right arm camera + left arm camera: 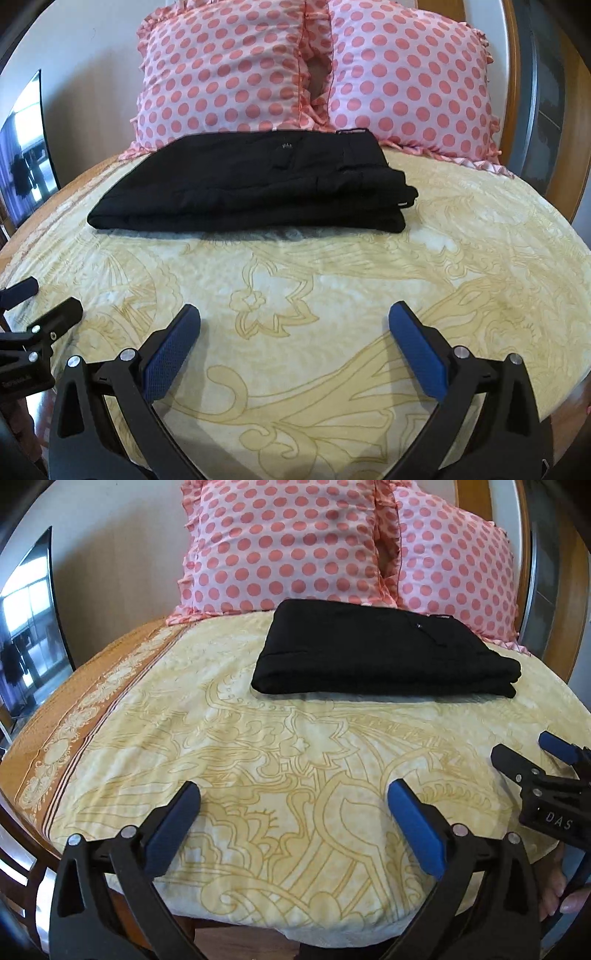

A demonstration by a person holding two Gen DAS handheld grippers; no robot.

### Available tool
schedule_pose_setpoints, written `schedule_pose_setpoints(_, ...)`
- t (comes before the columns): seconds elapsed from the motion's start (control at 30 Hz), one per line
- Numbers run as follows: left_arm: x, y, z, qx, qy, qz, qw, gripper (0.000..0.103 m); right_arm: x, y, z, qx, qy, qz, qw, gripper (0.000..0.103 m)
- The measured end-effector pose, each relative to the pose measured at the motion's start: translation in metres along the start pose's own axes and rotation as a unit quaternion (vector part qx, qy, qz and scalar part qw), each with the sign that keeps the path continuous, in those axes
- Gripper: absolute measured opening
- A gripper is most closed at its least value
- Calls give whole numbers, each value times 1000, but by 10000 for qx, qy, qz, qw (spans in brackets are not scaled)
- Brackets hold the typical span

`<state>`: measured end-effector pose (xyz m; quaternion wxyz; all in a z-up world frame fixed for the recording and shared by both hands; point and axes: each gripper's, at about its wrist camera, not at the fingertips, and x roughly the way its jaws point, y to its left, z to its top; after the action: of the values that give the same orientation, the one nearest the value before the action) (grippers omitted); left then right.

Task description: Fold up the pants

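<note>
black folded pants (384,650), one pair, two dotted pillows (280,542); both grippers' jaws released.

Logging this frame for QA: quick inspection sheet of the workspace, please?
Surface: bed with yellow patterned bedspread, a few wrinkles.
Job's things: black pants folded into a compact stack, lying flat near the pillows.
Clutter: nothing seen.
Grippers: left gripper open, empty, held back from the pants; right gripper open, empty, likewise.
Cables: nothing seen.
Surroundings: two pink polka-dot pillows against the wall, wooden bed frame, dark TV screen on the left.
</note>
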<state>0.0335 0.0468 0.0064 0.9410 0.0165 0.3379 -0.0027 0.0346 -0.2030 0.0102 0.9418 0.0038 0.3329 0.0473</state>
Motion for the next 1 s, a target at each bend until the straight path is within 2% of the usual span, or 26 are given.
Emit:
schedule_pose_setpoints(0.17, -2, 0, -5, 1, -215, -4, 9998, 101, -1, 0, -3, 15, -145, -23, 9999, 102)
schedule_pose_setpoints(1.0, -2, 1, -3, 14, -203, -10, 9998, 101, -2, 0, -4, 31, -202, -56, 9998, 102)
